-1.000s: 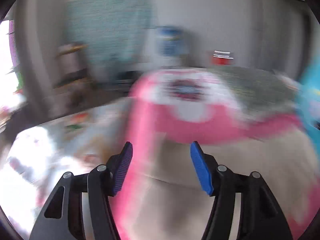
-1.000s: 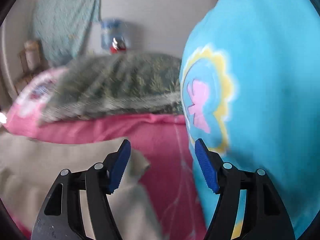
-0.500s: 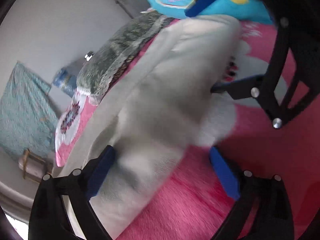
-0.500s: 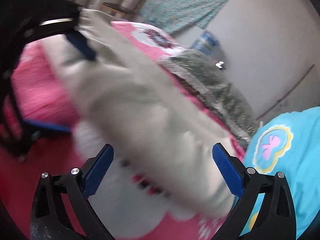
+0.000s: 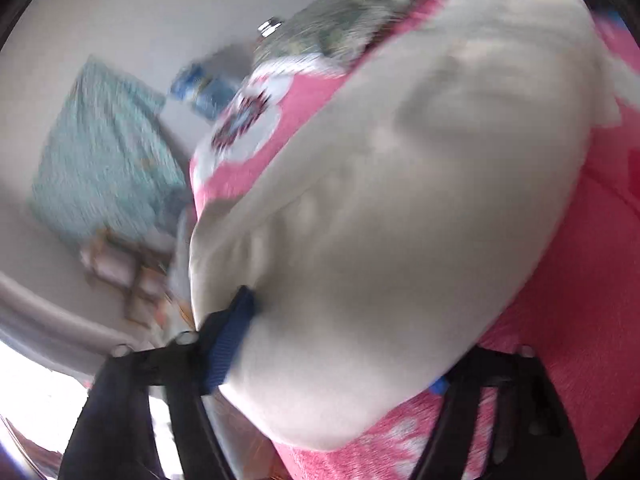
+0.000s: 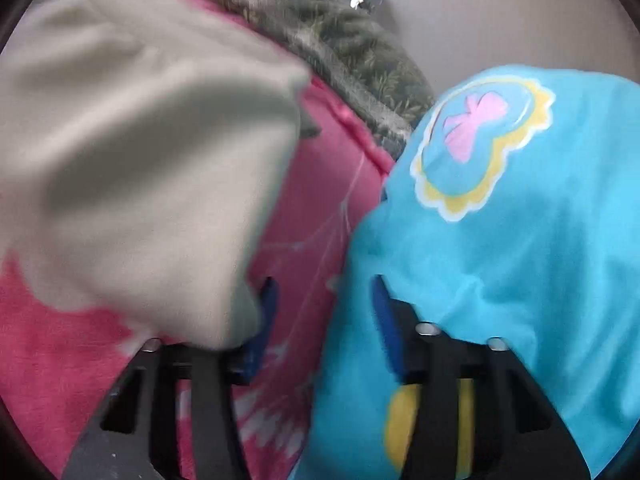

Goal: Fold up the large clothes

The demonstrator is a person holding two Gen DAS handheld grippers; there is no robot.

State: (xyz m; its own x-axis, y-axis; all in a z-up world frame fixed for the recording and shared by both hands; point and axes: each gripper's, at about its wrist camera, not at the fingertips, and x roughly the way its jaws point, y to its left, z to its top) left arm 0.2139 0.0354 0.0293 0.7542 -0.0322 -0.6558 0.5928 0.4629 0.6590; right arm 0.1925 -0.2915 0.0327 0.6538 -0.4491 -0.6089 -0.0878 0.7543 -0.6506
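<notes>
1. Closing my left gripper point(image 5: 336, 344) on the near end of the beige garment point(image 5: 420, 200), I have cloth filling the whole gap between the jaws; one blue pad point(image 5: 230, 344) shows at the garment's left edge and the other is mostly buried under the fold on the right. The pads look to be pressing into the bunch.

2. My right gripper point(image 6: 320, 320) is closing too, but nothing lies between its pads. The beige garment hangs over the outside of its left finger, and only the pink blanket point(image 6: 312, 208) shows through the gap.

3. From the left gripper outward, the garment runs away from me toward the far right as one long band, lying on the pink blanket that covers the bed.

4. From the right gripper, the garment's end sits just to the near left, touching the left finger, while a turquoise cloth with a bow print point(image 6: 500, 220) drapes over the right finger.

5. Farther off, a grey-green patterned blanket point(image 6: 352, 52) lies along the far edge of the bed, against the wall.

6. The relation that matters, as I judge it: the garment's long axis runs between my two hands, so the right gripper must shift left to catch its end before any fold.

7. Motion blur hides the garment's hems and edges.
</notes>
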